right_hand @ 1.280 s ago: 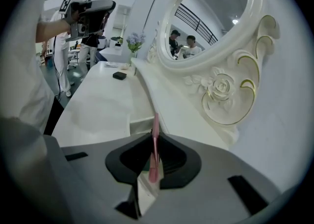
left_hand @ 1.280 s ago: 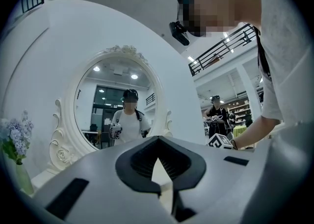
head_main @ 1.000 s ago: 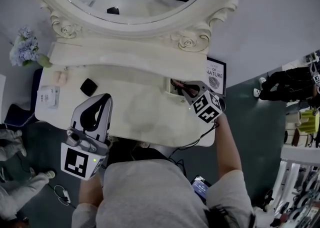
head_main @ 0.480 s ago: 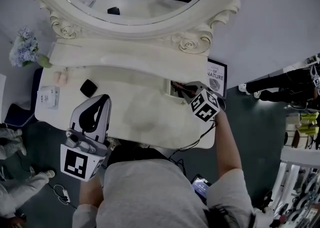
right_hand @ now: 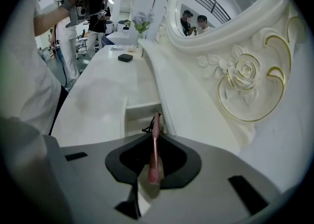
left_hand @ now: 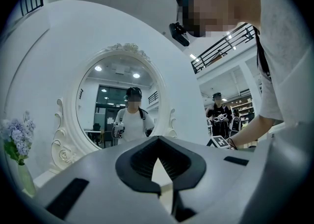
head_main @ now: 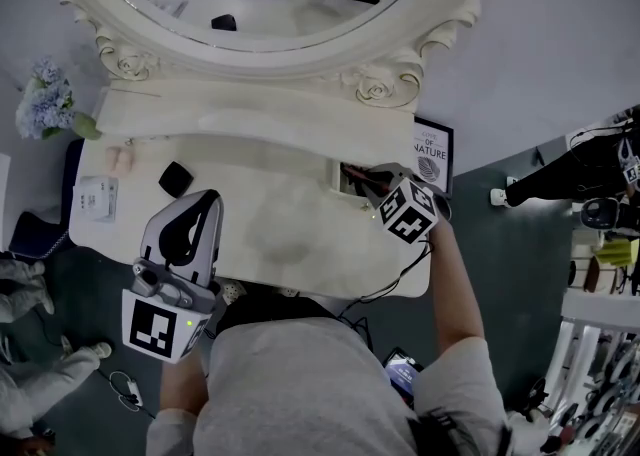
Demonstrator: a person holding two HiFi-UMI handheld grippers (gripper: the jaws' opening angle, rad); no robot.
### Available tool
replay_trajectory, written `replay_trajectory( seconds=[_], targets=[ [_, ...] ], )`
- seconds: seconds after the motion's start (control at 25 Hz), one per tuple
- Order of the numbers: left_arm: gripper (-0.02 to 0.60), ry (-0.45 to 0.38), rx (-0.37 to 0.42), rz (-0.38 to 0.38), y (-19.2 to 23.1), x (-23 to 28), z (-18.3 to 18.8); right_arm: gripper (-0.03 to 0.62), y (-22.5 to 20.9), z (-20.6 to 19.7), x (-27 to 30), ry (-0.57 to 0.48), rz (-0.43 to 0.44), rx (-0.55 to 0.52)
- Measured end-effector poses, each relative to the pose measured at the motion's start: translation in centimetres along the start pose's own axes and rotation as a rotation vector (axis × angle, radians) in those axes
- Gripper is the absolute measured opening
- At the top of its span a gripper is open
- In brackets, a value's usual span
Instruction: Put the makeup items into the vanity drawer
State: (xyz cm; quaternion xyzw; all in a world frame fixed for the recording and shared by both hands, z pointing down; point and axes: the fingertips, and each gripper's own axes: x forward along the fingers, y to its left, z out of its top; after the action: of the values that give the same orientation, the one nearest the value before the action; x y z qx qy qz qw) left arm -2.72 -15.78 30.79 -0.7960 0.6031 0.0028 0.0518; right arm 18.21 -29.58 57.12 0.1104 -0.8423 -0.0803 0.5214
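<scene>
Right gripper view, and little has changed: the right gripper [right_hand: 154, 142] still pinches the pink makeup pencil [right_hand: 155, 125] in its jaws, tip over the open vanity drawer [right_hand: 142, 112] at 12 o'clock, so release looks next, while the left gripper [left_hand: 157, 139], jaws pressed together, waits empty.

Counts:
- 2 grippers: left hand-held gripper [head_main: 203, 198], right hand-held gripper [head_main: 366, 182]
- 1 slim pink makeup stick [right_hand: 155, 142]
- 1 tabletop [head_main: 285, 229], carrying 1 black compact [head_main: 176, 177], 1 white card [head_main: 94, 197] and 1 pale pink item [head_main: 120, 155] (may be two pieces, can't tell)
- 1 open drawer [head_main: 349, 175]
- 1 oval mirror [head_main: 270, 14]
- 1 flower bunch [head_main: 45, 102]
- 1 framed sign [head_main: 432, 152]
</scene>
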Motion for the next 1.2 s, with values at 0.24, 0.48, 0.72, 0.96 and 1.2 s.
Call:
replay_trajectory(
  seconds=[0.24,0.48,0.72,0.96,1.2],
  targets=[
    [0.008,0.004,-0.001,0.009,0.4,-0.6,-0.1,0.055,-0.1,0.0,0.0,0.003,-0.007,0.019],
    [0.008,-0.014,0.004,0.016,1.1,-1.8,0.4,0.074,0.0,0.4,-0.1,0.001,-0.024,0.058],
    [0.008,-0.002,-0.004,0.027,2.0,-3.4,0.2,0.043,-0.1,1.1,-1.0,-0.06,-0.104,0.151],
    [0.008,0.006,0.017,0.004,3.1,-4.9,0.3,0.023,0.5,3.6,-2.9,-0.276,-0.164,0.401],
    [0.008,-0.013,0.0,0.006,3.8,-5.6,1.0,0.023,2.1,5.8,-4.8,-0.438,-0.208,0.565]
  ],
)
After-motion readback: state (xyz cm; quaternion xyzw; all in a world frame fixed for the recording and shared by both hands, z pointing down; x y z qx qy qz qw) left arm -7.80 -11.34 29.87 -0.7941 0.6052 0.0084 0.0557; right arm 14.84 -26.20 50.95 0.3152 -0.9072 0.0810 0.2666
